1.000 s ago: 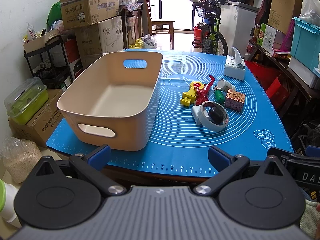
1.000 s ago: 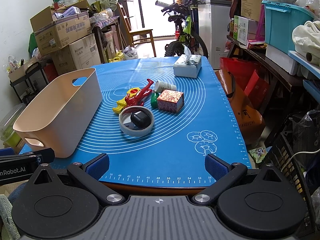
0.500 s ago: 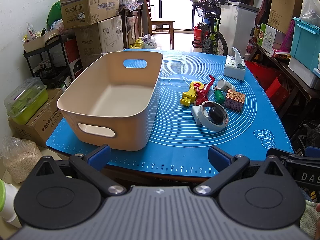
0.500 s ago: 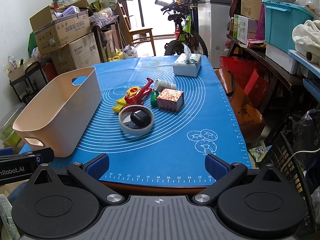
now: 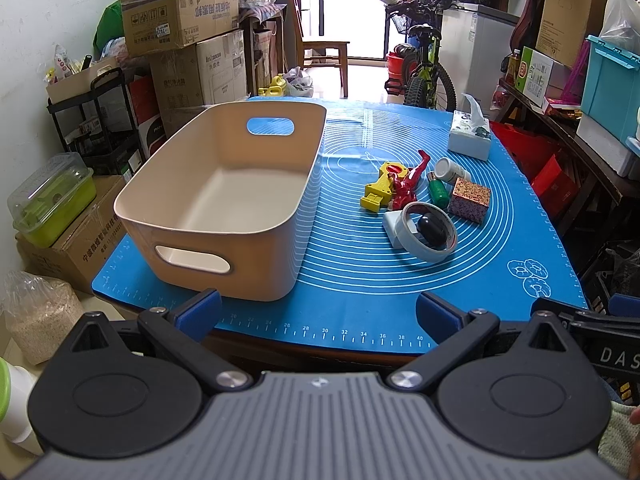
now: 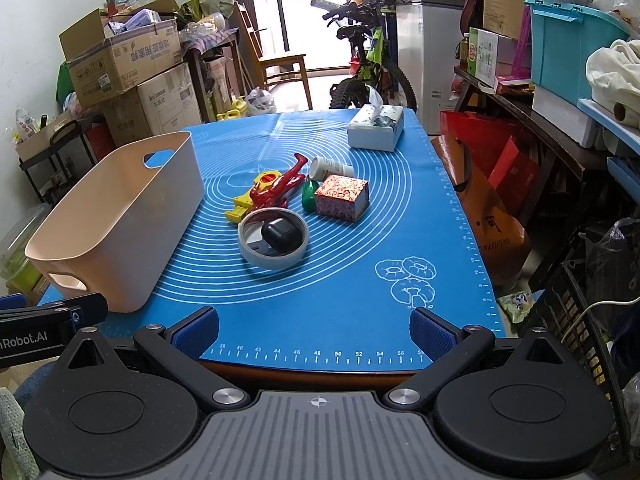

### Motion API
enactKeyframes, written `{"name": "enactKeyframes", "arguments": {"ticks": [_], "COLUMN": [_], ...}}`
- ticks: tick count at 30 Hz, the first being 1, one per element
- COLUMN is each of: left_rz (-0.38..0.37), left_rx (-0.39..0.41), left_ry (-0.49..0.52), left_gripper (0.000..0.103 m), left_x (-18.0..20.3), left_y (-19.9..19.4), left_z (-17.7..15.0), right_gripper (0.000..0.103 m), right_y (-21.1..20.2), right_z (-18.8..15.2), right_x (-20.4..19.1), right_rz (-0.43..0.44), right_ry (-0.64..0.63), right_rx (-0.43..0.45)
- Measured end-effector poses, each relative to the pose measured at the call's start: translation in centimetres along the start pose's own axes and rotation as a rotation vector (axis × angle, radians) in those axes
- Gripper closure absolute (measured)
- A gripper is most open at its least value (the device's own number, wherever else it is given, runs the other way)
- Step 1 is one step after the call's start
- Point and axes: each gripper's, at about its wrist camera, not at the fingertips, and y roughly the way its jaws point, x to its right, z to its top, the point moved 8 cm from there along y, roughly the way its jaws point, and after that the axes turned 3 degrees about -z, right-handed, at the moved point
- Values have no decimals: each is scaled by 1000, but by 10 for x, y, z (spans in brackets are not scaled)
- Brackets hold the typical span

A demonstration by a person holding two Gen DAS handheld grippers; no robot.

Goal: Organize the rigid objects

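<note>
An empty beige bin [image 5: 224, 184] stands on the left of the blue mat [image 5: 360, 272]; it also shows in the right wrist view [image 6: 120, 216]. To its right lies a cluster: a yellow toy [image 5: 380, 186], a red figure [image 5: 408, 184], a green bottle [image 5: 438, 192], a white bottle [image 5: 448, 169], a patterned box [image 6: 342, 197], and a tape ring [image 6: 274, 250] around a black object [image 6: 280, 234]. My left gripper [image 5: 318, 312] and right gripper [image 6: 314, 326] are open and empty at the table's near edge.
A tissue box [image 6: 376, 127] sits at the mat's far right. Cardboard boxes [image 5: 180, 12], a chair [image 6: 280, 64] and a bicycle [image 6: 368, 60] stand beyond the table. Shelves with a teal bin [image 6: 568, 40] line the right side.
</note>
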Motion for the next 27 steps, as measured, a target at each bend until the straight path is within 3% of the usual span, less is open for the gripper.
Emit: {"name": "enactKeyframes", "arguments": {"ticks": [18,23,27], "left_rz": [1,12,70], "left_rx": [-12,-10,14], "left_ry": [-19,-68,-81], "left_gripper": [1,1,1], "left_x": [-7,-20,-38], "left_y": [1,-2,-4], "left_z": [2,15,36], "right_gripper": [2,2,2], "right_y": [1,-3,1], "right_z": [2,16,28], "right_x": [-3,-9,-19], "right_rz": [-7,-5,33], "right_ry": [-7,-26,-14], "right_rx": [-10,11,21]}}
